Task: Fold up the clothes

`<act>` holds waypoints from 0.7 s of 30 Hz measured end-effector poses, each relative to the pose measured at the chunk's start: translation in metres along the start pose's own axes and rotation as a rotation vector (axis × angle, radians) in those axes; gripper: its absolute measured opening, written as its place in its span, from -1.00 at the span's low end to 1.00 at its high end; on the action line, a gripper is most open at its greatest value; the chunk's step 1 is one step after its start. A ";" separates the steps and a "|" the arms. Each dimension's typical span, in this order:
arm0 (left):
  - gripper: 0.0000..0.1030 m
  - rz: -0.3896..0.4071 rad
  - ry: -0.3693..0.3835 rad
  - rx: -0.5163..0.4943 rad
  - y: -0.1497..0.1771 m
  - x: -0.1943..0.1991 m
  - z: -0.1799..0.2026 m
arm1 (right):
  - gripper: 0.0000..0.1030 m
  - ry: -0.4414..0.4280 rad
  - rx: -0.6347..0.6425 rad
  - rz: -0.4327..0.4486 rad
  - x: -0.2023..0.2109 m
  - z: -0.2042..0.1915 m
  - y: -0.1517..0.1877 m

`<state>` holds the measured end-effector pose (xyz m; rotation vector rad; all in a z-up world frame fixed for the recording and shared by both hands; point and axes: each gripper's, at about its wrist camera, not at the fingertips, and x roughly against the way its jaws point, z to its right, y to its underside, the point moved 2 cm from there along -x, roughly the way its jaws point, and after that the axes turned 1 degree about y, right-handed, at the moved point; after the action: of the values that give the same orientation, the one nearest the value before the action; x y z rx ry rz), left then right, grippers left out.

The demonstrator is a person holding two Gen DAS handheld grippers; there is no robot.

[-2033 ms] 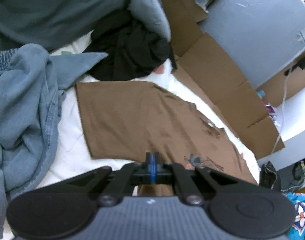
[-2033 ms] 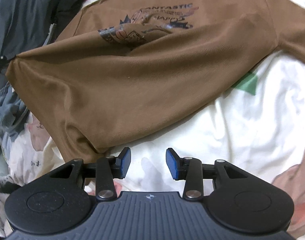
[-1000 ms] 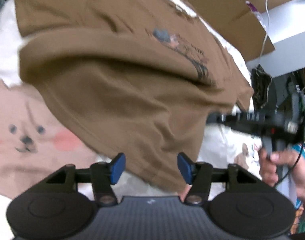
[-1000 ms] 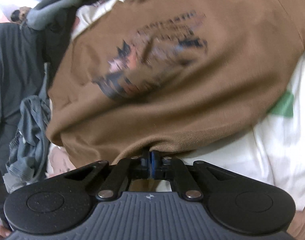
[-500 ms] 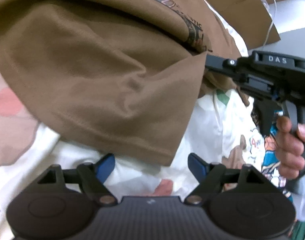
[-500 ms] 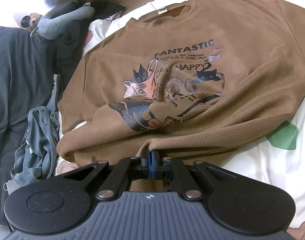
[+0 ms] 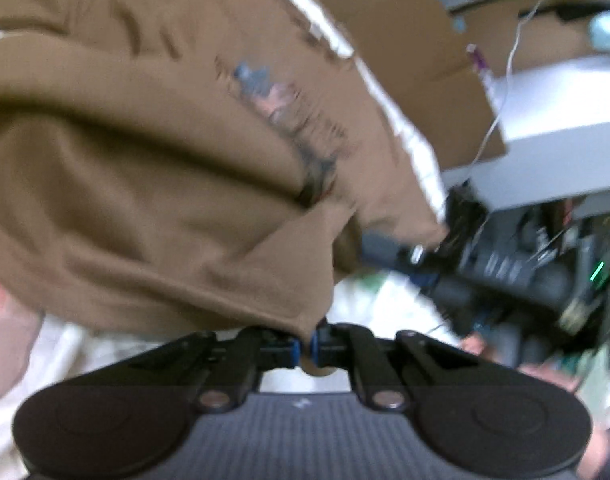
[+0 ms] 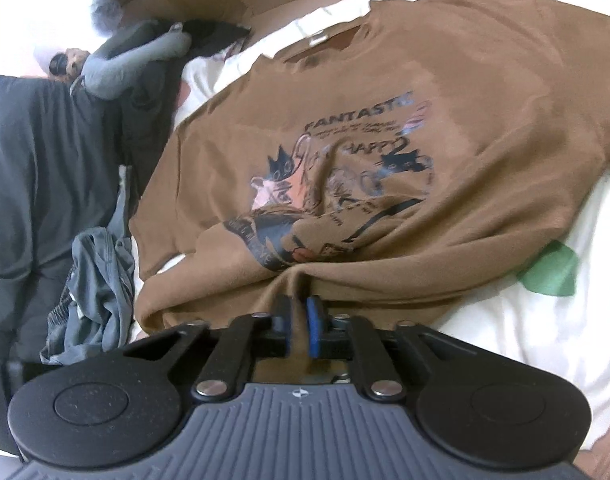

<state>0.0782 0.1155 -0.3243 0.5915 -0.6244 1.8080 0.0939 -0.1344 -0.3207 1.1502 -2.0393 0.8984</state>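
Brown cotton, the printed T-shirt lies chest-up on the white bedsheet, its lower hem already lifted toward the print, so you look to be mid-way through the first bottom-to-top fold. Your left tongs are pressed together on a corner of that hem, while your right tongs are opening with a bunch of hem cloth between the pads. Next, you probably need a fresh right-hand pinch level with the left, then carry both corners to the collar.
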 end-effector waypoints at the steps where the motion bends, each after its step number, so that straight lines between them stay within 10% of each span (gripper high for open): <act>1: -0.89 0.007 0.010 0.011 -0.007 0.004 0.000 | -0.36 0.003 -0.007 0.008 0.004 0.004 0.001; 12: -0.85 0.078 -0.006 0.116 -0.074 0.011 -0.019 | -0.35 0.010 -0.056 -0.015 0.012 0.026 0.016; 21: -0.03 0.156 -0.040 0.143 -0.106 0.015 -0.023 | -0.34 -0.093 -0.224 0.086 -0.019 0.030 0.019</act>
<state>0.1723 0.1713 -0.3176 0.6920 -0.5848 2.0039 0.0794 -0.1420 -0.3574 1.0052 -2.2155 0.6470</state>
